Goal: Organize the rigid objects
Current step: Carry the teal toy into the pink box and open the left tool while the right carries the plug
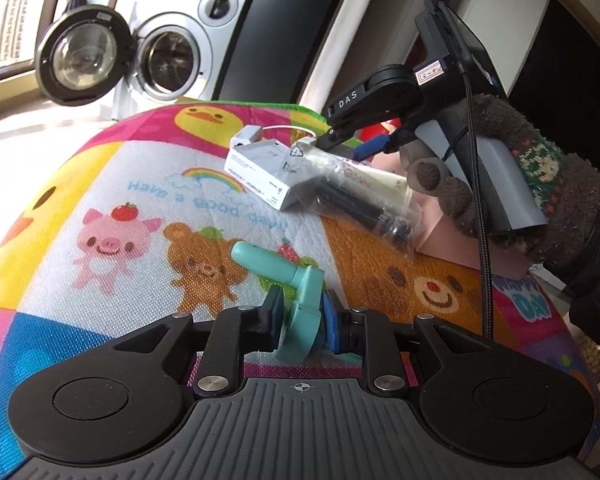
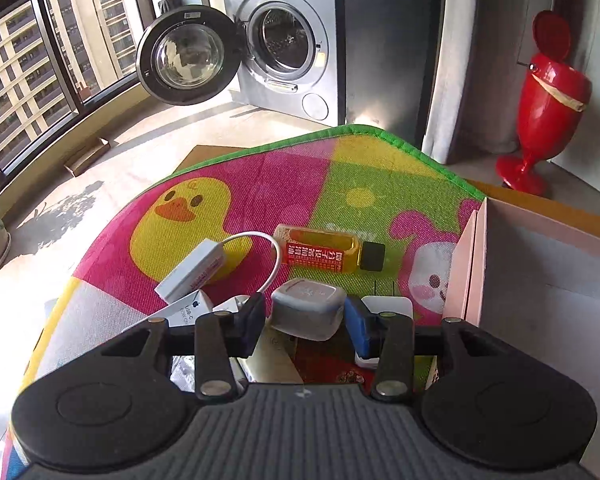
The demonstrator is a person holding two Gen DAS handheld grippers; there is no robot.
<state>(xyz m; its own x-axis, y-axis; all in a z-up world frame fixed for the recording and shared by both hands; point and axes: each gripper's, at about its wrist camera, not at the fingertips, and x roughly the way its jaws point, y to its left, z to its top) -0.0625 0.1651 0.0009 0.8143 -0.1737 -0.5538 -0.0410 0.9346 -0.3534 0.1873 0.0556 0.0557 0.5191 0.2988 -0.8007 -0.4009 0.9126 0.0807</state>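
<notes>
Left wrist view: we see our left gripper (image 1: 300,316) clamped on a teal plastic part (image 1: 304,312), its blue pads pressing both sides while the part's rounded arm sticks out over the cartoon play mat (image 1: 140,208). Taking the pink box (image 1: 452,240) as our landmark, a white carton (image 1: 260,172) lies on the mat just to its left, and a clear bag holding a black tube (image 1: 364,208) rests against the carton, reaching to the box's near edge. Our right gripper (image 1: 340,138), held in a knitted brown glove (image 1: 520,184), hangs above the carton, beside the box.

In the right wrist view the right gripper (image 2: 308,320) is closed on a small grey rounded-square case (image 2: 308,312), pads touching its two sides, just left of the pink box (image 2: 472,264). Further left of the box, an amber bottle with a red label and black cap (image 2: 328,254) lies on its side on the mat (image 2: 300,184), and beyond it a white adapter with a looped cable (image 2: 192,270). Behind the mat stands a washing machine (image 2: 288,40) with its door open, and behind the box a red bin (image 2: 548,96)
</notes>
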